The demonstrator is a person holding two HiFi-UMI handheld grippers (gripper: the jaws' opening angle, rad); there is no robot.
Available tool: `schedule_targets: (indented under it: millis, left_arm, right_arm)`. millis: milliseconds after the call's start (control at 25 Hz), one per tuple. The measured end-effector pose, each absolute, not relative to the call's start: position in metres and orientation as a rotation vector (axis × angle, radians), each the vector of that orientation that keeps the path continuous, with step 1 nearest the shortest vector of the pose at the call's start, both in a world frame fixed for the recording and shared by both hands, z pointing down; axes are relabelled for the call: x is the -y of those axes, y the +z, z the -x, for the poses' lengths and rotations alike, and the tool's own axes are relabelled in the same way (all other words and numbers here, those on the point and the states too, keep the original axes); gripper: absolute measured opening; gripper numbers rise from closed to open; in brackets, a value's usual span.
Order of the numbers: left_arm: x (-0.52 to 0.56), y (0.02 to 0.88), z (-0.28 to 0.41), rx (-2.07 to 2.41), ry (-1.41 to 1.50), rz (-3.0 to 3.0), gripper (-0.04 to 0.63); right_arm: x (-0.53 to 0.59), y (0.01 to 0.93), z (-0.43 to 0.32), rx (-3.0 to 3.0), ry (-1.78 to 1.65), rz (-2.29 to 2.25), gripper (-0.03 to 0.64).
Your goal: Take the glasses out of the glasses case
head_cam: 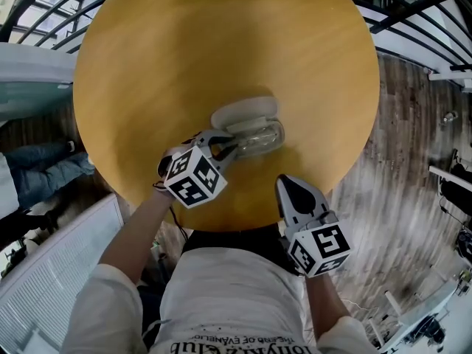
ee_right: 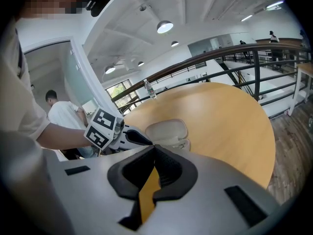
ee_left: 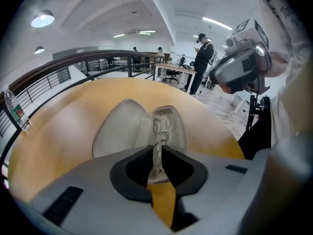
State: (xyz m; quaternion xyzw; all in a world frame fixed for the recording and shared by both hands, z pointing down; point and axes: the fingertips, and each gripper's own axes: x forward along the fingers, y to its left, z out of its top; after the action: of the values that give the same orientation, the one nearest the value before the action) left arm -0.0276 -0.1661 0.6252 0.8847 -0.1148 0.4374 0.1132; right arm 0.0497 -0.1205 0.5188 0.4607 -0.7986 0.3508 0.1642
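Observation:
An open pale grey glasses case (head_cam: 245,113) lies mid-table on the round yellow table (head_cam: 147,65), with its lid (ee_left: 120,129) folded back. Thin wire-framed glasses (ee_left: 160,125) rest in the case's clear lower half (head_cam: 258,139). My left gripper (head_cam: 227,147) is at the case's near-left end, and in the left gripper view its jaws (ee_left: 157,153) are shut on the wire of the glasses. My right gripper (head_cam: 289,183) hovers over the table's near edge, apart from the case (ee_right: 167,130), shut with nothing in it (ee_right: 154,150).
A small bottle (ee_right: 146,88) stands at the table's far edge. Black railings (head_cam: 413,6) run behind the table, and wooden floor (head_cam: 398,124) lies to the right. A seated person (head_cam: 44,172) is to the left, and a white panel (head_cam: 59,271) stands near my left arm.

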Motion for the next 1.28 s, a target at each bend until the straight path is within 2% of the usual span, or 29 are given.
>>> schedule_targets:
  millis: [840, 1280]
  left_arm:
    - [0.161, 0.642, 0.018, 0.12, 1.565, -2.562, 0.063]
    - [0.16, 0.645, 0.013, 0.123, 1.615, -2.537, 0.038]
  right_arm:
    - [0.12, 0.525, -0.057, 2.268, 1.035, -1.32, 0.025]
    - [0.12, 0.528, -0.063, 2.269, 1.043, -1.32, 0.025]
